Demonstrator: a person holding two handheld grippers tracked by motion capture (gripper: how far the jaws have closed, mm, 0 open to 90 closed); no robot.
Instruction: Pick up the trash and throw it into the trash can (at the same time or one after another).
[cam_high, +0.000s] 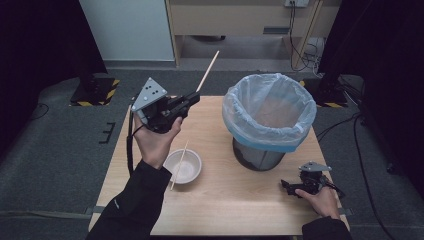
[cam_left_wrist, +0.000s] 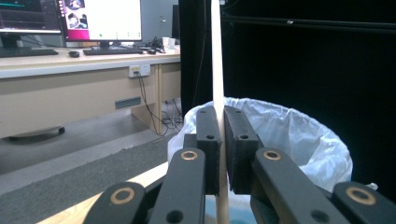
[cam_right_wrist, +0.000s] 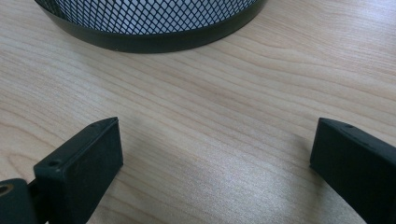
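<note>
Left gripper raised over the table's far left, jaws clamped on one chopstick, angled toward the lined bin at right, likely for discarding. Second chopstick across the bowl. Right gripper wide open, empty, resting near the bin's base.

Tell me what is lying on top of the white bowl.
One wooden chopstick lies slanted across the white bowl, its lower end past the rim toward the table edge. The bowl looks otherwise empty, though the spot under the stick is covered.
</note>
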